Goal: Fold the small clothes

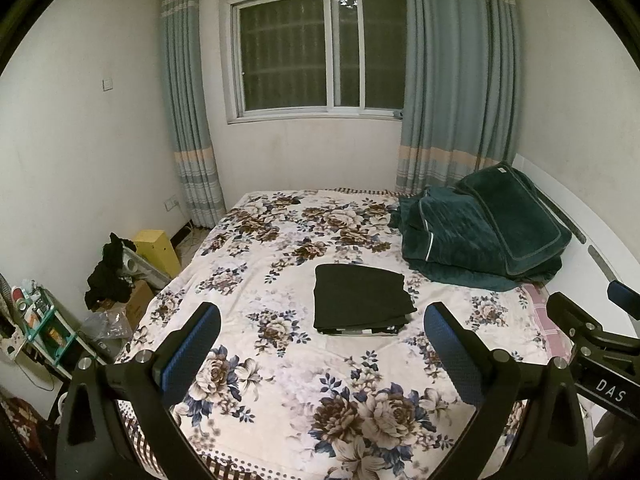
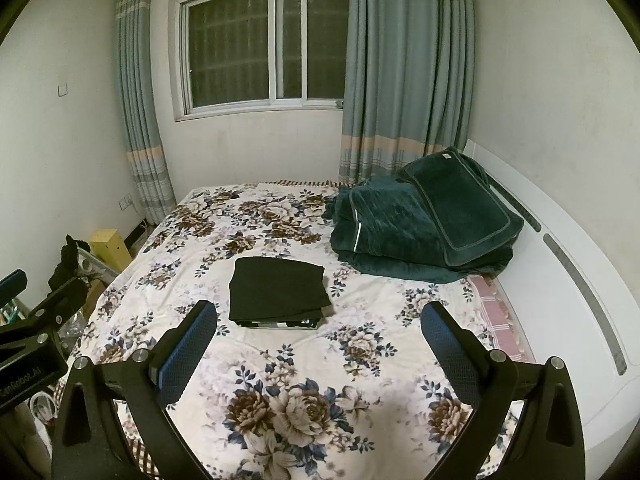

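Ahead of both sets of jaws, the black garment (image 1: pixel 362 300) lies folded flat mid-bed (image 1: pixel 280 380), likely parked clear of the green quilt (image 1: pixel 488 228) to its right. Left gripper (image 1: pixel 322 344) and right gripper (image 2: pixel 318 340) hang back, jaws apart, empty. The garment looks nearly square, its bottom edge facing them.
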Demonstrator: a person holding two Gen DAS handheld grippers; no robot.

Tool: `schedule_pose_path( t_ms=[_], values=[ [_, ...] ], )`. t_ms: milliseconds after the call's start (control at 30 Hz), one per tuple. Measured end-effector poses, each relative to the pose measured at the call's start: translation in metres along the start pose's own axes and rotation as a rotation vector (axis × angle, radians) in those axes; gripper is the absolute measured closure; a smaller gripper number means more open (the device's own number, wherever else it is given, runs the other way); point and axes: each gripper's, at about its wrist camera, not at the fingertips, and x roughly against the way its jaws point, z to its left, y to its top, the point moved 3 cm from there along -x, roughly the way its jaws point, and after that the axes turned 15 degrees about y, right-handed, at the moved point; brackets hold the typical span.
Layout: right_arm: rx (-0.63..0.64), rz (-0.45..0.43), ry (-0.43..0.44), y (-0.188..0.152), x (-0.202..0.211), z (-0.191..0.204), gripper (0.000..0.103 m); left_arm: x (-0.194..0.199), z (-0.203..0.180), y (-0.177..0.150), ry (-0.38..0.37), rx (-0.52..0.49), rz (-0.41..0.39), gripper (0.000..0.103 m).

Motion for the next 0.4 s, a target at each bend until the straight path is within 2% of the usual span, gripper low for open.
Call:
schedule_pose_path(
  t_ms=[400],
  values=[
    [-0.004,-0.002,-0.005,-0.004,0.004,0.003,0.0,0.002,0.013,-0.003,0.016,-0.001,-0.004,0.0]
  ],
)
